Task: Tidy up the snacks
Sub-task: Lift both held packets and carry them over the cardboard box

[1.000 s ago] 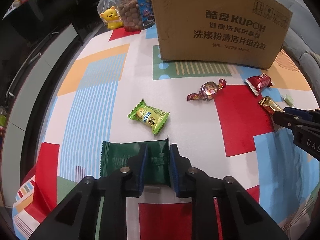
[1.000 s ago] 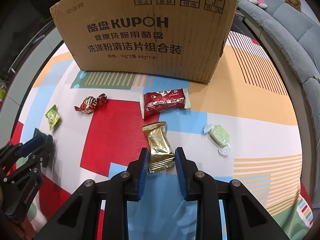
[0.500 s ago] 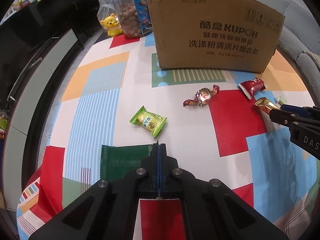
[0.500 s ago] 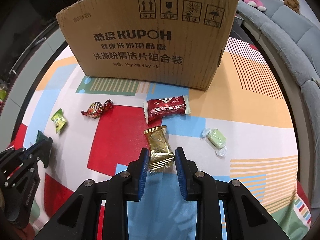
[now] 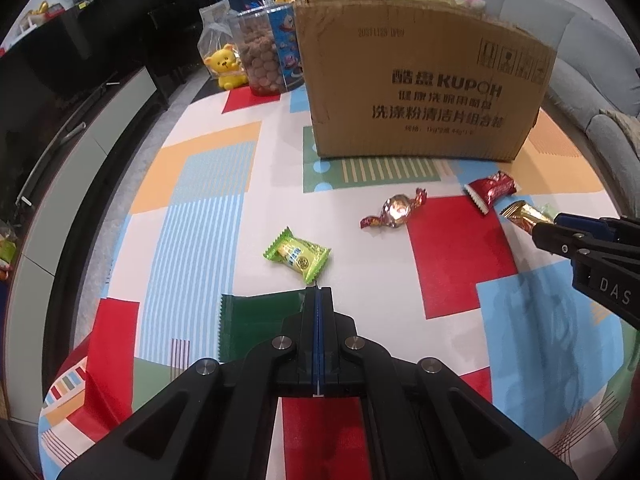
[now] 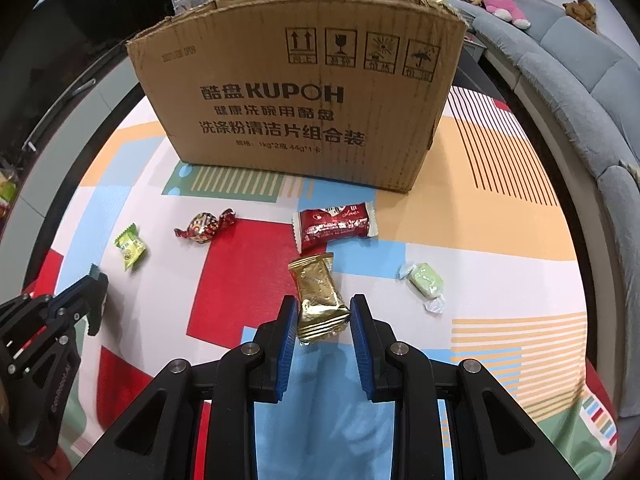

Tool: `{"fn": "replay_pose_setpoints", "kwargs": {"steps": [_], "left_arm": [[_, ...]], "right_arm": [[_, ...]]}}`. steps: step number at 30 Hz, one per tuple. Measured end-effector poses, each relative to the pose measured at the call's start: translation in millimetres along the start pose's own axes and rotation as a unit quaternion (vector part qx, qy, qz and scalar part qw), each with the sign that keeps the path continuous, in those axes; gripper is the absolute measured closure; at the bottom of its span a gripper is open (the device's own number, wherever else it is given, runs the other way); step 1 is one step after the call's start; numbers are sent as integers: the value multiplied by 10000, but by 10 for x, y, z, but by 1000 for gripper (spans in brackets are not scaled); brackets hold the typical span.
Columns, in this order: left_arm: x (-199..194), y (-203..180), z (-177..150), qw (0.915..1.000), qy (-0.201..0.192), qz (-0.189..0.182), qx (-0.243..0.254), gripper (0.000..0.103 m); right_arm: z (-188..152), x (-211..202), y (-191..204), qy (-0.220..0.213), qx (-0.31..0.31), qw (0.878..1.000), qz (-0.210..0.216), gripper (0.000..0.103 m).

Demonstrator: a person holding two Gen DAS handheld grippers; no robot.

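Snacks are lying scattered on the patterned bench (image 5: 280, 184) before the cardboard box (image 6: 304, 92). Left hand-held gripper (image 5: 318, 294) is pinching the green packet (image 5: 256, 320); right hand-held gripper (image 6: 324, 314) is clamping the gold packet (image 6: 318, 296).

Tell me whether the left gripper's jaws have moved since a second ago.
Yes. The left gripper has shut on the dark green packet; before, its jaws stood apart around the packet's edge. It has also risen from the patterned tablecloth.

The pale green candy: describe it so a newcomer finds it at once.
Start at the cardboard box on the patchwork tablecloth. Below its right corner, right of the gold packet, lies the pale green candy. It alone has a clear twist wrapper.
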State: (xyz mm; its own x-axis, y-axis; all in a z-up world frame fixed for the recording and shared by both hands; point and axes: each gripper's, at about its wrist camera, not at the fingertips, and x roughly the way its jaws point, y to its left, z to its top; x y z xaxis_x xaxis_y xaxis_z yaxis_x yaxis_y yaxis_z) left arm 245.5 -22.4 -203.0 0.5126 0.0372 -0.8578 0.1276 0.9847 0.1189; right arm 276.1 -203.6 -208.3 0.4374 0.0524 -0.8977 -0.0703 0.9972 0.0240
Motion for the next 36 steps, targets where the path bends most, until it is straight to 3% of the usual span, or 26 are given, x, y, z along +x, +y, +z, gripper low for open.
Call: {"fn": "replay_pose_setpoints", "kwargs": {"steps": [14,36], "left_arm": [[-440,71,116,9989,-435,-80,-185,101],[-835,128,304,9963,-790,-99,-315,101]], "right_arm": [[60,-315,78,-294,-13,9995,111,74],[171,-750,143,-710,-33,9971,289,75]]}}
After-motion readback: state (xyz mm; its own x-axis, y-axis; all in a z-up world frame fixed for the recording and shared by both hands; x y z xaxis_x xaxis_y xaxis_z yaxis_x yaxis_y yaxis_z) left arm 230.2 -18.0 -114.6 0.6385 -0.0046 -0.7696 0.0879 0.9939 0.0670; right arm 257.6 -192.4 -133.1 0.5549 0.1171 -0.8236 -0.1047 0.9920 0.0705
